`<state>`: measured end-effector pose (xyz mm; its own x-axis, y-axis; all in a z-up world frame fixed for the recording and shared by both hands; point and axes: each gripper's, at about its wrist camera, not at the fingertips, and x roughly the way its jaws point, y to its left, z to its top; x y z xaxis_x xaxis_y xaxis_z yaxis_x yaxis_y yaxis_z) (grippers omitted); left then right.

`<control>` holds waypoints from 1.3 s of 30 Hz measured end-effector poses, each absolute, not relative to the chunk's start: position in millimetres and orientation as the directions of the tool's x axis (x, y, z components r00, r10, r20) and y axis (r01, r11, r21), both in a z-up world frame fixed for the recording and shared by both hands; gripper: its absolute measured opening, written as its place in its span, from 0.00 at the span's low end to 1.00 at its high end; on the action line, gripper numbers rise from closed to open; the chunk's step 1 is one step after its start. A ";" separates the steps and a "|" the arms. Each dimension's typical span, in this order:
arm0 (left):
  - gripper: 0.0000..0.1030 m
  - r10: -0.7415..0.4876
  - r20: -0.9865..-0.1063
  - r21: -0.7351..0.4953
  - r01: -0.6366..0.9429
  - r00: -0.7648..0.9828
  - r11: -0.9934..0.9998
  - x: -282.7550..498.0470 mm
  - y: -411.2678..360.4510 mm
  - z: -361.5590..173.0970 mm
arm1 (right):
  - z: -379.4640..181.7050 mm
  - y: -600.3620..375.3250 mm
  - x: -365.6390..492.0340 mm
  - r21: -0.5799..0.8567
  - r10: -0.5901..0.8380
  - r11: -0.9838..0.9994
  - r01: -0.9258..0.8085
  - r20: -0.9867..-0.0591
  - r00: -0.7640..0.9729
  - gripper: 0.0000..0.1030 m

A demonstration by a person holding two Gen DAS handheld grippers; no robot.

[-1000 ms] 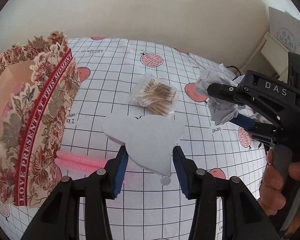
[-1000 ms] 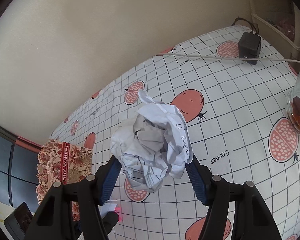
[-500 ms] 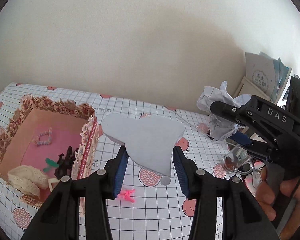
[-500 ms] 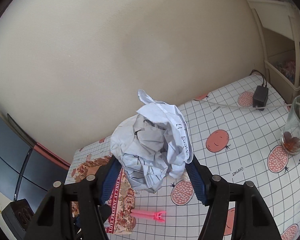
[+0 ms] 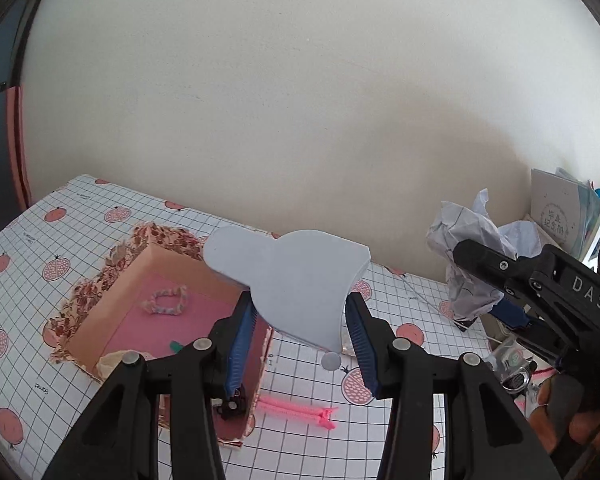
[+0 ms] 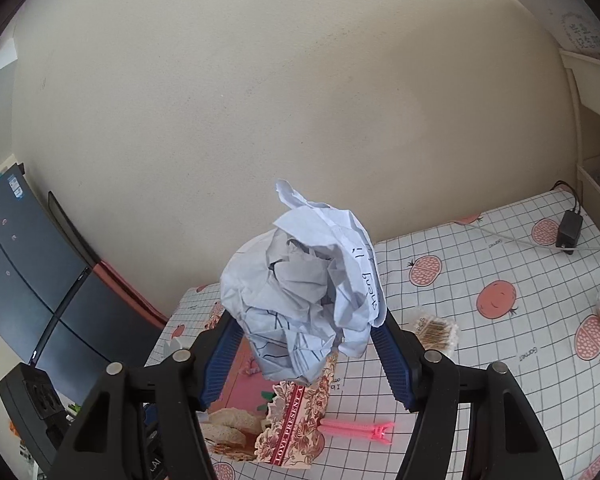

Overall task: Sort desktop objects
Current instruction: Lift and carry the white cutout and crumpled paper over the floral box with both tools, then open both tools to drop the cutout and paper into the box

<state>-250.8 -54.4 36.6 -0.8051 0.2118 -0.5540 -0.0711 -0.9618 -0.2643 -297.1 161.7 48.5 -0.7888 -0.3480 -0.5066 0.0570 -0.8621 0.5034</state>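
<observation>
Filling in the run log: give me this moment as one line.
left gripper: shut on blue foam cutout | right gripper: shut on crumpled paper ball | both held above table | floral box: open | pink pipe cleaner: beside box

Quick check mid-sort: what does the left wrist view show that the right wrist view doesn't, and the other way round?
Only the left wrist view shows the blue foam cutout clamped in the left claw, the braided ring on the pink box floor, and the right claw seen from the side.

Only the right wrist view shows the bag of cotton swabs, the black power adapter with its cable, and the dark cabinet.

Both show the crumpled paper, the floral box, the pink pipe cleaner and the grid tablecloth.
</observation>
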 end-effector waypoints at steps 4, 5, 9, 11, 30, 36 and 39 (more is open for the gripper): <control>0.46 0.171 -0.558 -0.276 -0.013 -0.812 -0.961 -254.3 -77.1 32.2 | 41.1 142.2 -304.6 0.495 -0.368 -0.865 0.081 -0.516 -0.773 0.66; 0.46 0.168 -0.560 -0.285 -0.002 -0.811 -0.959 -255.8 -83.8 31.0 | 38.9 138.9 -305.8 0.496 -0.372 -0.864 0.084 -0.518 -0.770 0.66; 0.46 0.147 -0.570 -0.309 0.046 -0.808 -0.950 -257.9 -106.5 26.0 | 31.7 125.6 -310.9 0.494 -0.383 -0.864 0.095 -0.524 -0.760 0.66; 0.46 0.134 -0.575 -0.317 0.069 -0.807 -0.946 -261.7 -115.2 23.1 | 27.5 119.3 -311.6 0.491 -0.392 -0.864 0.106 -0.527 -0.754 0.66; 0.46 0.096 -0.597 -0.376 0.173 -0.796 -0.910 -265.3 -156.3 5.9 | -6.3 61.8 -324.7 0.458 -0.440 -0.871 0.179 -0.565 -0.698 0.66; 0.46 0.100 -0.600 -0.411 0.199 -0.794 -0.889 -266.8 -171.8 -2.1 | -18.9 45.5 -329.9 0.452 -0.452 -0.871 0.190 -0.589 -0.670 0.66; 0.46 0.097 -0.612 -0.426 0.224 -0.785 -0.877 -268.3 -179.7 -8.7 | -25.0 36.8 -334.1 0.446 -0.455 -0.873 0.196 -0.603 -0.655 0.66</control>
<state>-268.3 -179.7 -8.7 -0.7848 0.0969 -0.6121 0.2236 -0.8769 -0.4255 -334.1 36.8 -25.0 -0.6549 -0.4552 -0.6032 0.1964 -0.8733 0.4458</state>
